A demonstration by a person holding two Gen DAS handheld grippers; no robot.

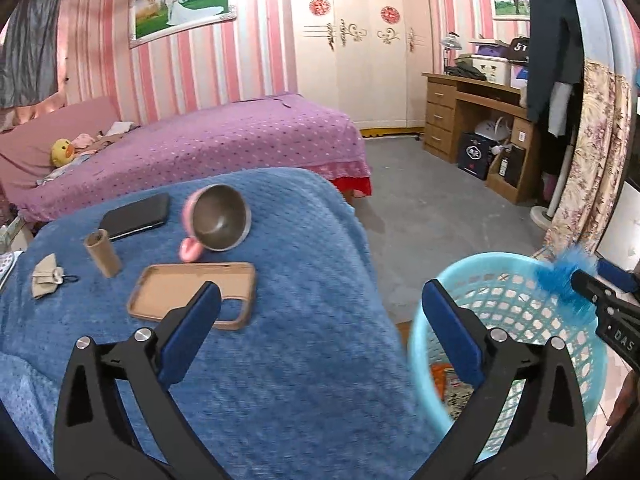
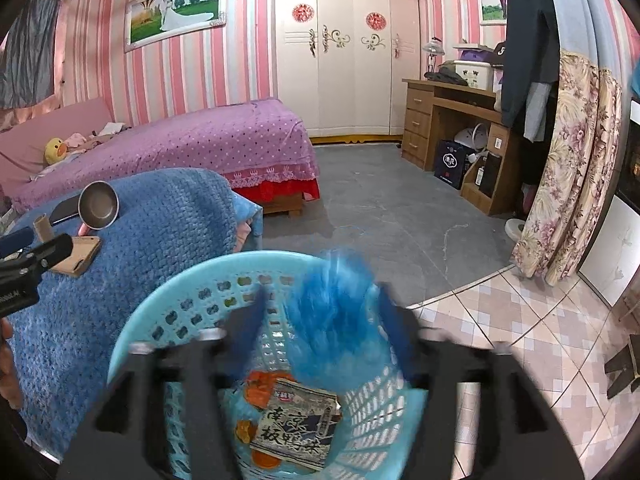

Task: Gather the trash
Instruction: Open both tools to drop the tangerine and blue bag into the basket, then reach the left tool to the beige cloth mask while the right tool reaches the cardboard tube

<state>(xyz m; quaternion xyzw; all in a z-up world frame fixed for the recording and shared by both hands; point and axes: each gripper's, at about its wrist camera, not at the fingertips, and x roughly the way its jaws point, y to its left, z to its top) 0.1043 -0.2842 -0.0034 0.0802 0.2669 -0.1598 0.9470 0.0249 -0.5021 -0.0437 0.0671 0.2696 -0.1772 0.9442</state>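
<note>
A light blue plastic basket (image 1: 516, 312) (image 2: 188, 300) stands on the floor beside a blue-blanketed table (image 1: 288, 320) (image 2: 140, 240). It holds a printed snack wrapper (image 2: 298, 424) and orange scraps (image 2: 260, 392). My right gripper (image 2: 320, 320) is over the basket; a fluffy blue thing (image 2: 328, 320) (image 1: 560, 280), blurred, sits between its open fingers. My left gripper (image 1: 320, 312) is open and empty above the table edge. On the table lie a cardboard tube (image 1: 102, 258), a crumpled beige scrap with a hair tie (image 1: 46, 280), a brown phone case (image 1: 192, 294), a pink cup (image 1: 218, 218) and a black phone (image 1: 136, 216).
A purple bed (image 1: 200, 148) with a duck toy (image 1: 62, 152) stands behind the table. A white wardrobe (image 1: 360, 48) and wooden desk (image 1: 472, 120) are at the back. Grey floor (image 2: 380, 208) lies in between; floral curtain (image 2: 572, 168) at right.
</note>
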